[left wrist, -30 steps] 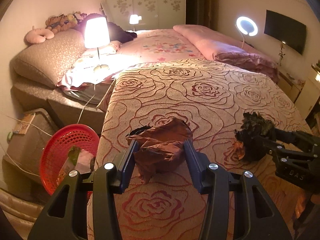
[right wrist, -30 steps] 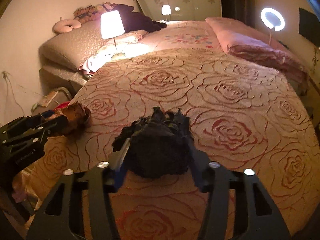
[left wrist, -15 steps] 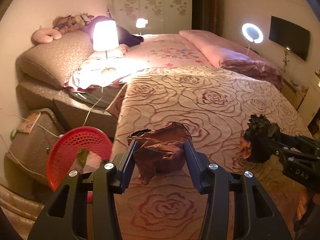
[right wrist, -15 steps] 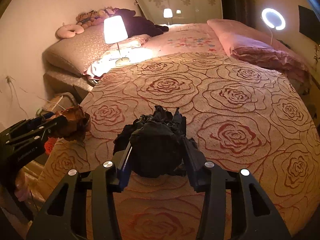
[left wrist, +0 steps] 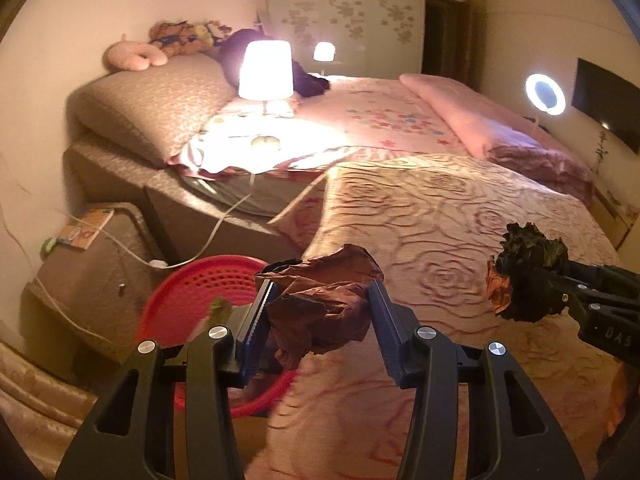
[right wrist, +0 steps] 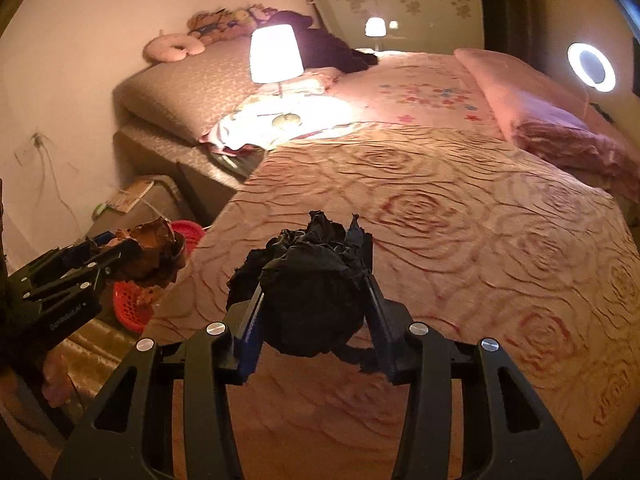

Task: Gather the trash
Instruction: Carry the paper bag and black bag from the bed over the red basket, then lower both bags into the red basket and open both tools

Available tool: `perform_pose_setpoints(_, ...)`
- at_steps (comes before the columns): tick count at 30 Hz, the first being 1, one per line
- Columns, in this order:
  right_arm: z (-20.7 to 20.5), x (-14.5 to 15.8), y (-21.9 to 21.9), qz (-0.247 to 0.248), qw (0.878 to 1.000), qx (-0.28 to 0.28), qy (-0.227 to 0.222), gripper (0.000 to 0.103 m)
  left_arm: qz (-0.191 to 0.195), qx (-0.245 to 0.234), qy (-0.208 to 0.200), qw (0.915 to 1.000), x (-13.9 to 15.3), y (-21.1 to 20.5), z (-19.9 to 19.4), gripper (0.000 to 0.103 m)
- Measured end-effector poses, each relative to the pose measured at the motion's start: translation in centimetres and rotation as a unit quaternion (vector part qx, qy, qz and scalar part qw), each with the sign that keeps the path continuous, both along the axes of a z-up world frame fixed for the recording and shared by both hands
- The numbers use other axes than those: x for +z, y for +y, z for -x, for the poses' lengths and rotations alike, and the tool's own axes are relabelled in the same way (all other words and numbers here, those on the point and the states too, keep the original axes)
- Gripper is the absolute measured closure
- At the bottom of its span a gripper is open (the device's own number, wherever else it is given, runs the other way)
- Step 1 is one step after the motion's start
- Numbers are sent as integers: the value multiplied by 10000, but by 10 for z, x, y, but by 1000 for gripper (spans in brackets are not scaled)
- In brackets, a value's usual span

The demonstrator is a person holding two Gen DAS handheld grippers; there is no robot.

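My left gripper (left wrist: 320,300) is shut on a crumpled brown paper wad (left wrist: 324,312) and holds it in the air over the left edge of the bed, right beside the red trash basket (left wrist: 200,284) on the floor. My right gripper (right wrist: 312,276) is shut on a crumpled black paper wad (right wrist: 312,300) above the rose bedspread. The black wad also shows in the left wrist view (left wrist: 528,268) at the right. The brown wad shows in the right wrist view (right wrist: 152,252) at the left, above the basket (right wrist: 132,304).
The rose-patterned bedspread (left wrist: 460,216) covers the bed. A lit lamp (left wrist: 266,70) stands on the bed's left side, its cord trailing to the floor. A brown nightstand (left wrist: 92,264) sits behind the basket. A ring light (left wrist: 545,94) glows at the right.
Both grippers have moved left and lifted with their wads. The left one has gone from over the bedspread to the bed's edge by the red basket.
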State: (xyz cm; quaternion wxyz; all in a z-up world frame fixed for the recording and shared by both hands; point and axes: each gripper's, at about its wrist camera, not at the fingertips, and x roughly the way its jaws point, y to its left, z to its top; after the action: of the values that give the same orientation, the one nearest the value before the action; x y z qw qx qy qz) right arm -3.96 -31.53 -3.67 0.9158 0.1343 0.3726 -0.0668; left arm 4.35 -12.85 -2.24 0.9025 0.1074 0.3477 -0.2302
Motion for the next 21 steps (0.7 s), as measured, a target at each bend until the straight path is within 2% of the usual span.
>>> perform_pose_setpoints(8,-52,4,38,-161,9987,486,73,59,-104,534,78,9985,-4,47,-37,57)
perform_pose_setpoints(14,-96,2,73,-279,9959,846,147,59,-105,862,295,9958,-16,79,-65,57)
perform_pose_setpoints(21,-140,-1,115,-295,9913,1252,262,58,-145,1040,523,9931,-33,98,-88,57)
